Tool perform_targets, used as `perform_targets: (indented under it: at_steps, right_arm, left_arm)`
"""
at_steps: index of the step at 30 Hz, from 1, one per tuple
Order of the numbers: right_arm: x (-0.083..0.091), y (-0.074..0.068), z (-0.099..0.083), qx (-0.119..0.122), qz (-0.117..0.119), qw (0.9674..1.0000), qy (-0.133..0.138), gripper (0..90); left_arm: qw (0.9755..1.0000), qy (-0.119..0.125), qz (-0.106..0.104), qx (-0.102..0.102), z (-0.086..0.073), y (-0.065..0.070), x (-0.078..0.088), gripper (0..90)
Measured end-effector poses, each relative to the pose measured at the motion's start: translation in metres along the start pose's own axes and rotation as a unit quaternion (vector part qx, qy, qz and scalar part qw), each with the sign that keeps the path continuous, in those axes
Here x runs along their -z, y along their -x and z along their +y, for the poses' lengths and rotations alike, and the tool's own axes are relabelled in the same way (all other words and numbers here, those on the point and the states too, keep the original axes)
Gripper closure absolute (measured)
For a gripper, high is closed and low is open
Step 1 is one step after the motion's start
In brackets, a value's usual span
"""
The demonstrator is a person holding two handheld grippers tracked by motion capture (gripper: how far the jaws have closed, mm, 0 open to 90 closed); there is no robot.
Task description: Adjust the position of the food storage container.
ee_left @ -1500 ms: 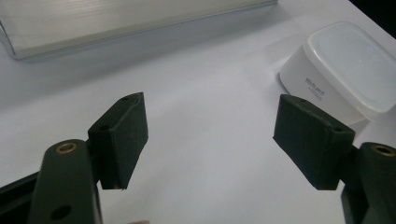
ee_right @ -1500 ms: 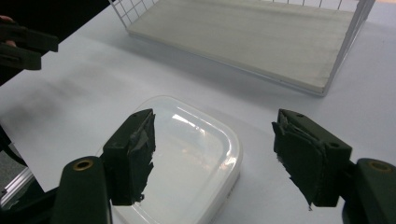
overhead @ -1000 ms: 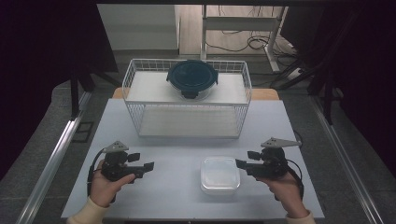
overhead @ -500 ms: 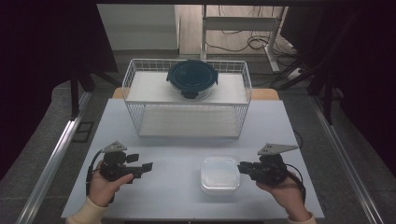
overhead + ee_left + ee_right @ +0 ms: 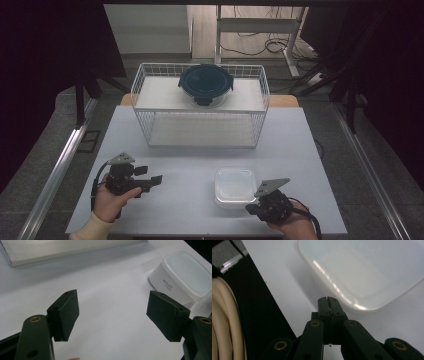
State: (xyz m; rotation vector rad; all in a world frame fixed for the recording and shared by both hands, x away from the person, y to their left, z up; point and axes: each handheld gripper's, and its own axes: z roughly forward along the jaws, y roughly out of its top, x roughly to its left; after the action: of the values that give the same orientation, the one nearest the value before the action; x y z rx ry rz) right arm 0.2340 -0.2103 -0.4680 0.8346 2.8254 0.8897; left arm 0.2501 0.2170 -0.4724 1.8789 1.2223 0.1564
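Left gripper (image 5: 155, 180) is hovering low with jaws gaping wide; right gripper (image 5: 248, 208) is sitting near the front edge, jaws pressed together.

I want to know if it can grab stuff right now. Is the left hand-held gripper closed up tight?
No, the left hand-held gripper has its two black jaws spread wide apart, with bare white table showing between them.

A pale surface (image 5: 190, 165) carries a white tub (image 5: 235, 186) just ahead of the right jaws, and a wire basket (image 5: 200, 125) well beyond both pairs of jaws.
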Motion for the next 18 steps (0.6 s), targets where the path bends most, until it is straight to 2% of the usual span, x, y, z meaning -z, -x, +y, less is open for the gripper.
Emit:
perform_targets:
  at_steps: [3, 7, 12, 18]
  right_arm:
    - [-0.007, 0.001, -0.004, 0.006, -0.012, 0.9996, -0.023, 89.6]
    - [-0.01, 0.005, -0.005, 0.009, -0.037, 0.9986, -0.036, 89.7]
    - [-0.01, 0.013, -0.007, -0.007, -0.064, 0.9974, -0.034, 89.6]
    - [-0.01, 0.03, -0.007, -0.033, -0.089, 0.9954, -0.016, 89.6]
  left_arm:
    - [1.0, -0.001, 0.0, 0.0, 0.0, 0.001, -0.001, 25.3]
    - [1.0, -0.004, -0.001, 0.0, 0.0, 0.001, -0.003, 25.4]
    - [1.0, -0.004, -0.005, 0.001, 0.0, 0.001, -0.003, 25.4]
    - [1.0, -0.001, -0.008, 0.005, 0.0, 0.0, -0.002, 25.4]
